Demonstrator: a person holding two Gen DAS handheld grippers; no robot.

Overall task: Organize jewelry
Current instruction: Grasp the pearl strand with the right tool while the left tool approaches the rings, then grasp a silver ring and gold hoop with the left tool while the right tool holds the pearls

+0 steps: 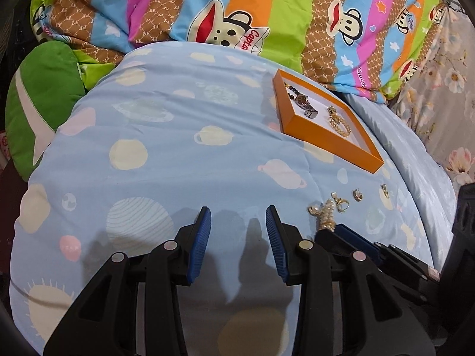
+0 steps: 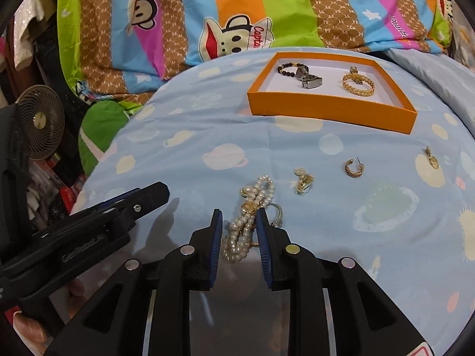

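An orange tray (image 2: 326, 109) lies on the blue bedspread and holds a dark bead bracelet (image 2: 286, 68), a watch (image 2: 308, 78) and a gold bangle (image 2: 357, 86). It also shows in the left wrist view (image 1: 332, 145). A pearl bracelet (image 2: 249, 222) lies between the fingers of my right gripper (image 2: 239, 222), whose jaws stand around it without clearly pinching it. A pearl earring (image 2: 304, 181), a gold hoop earring (image 2: 353, 169) and a gold pendant (image 2: 432, 158) lie loose nearby. My left gripper (image 1: 239, 222) is open and empty, left of the pearls (image 1: 326, 212).
A striped cartoon quilt (image 2: 237, 14) is piled behind the tray. A green cushion (image 1: 38, 103) lies at the left. A small fan (image 2: 40, 121) stands off the bed's left edge. A floral sheet (image 1: 445, 89) lies at the right.
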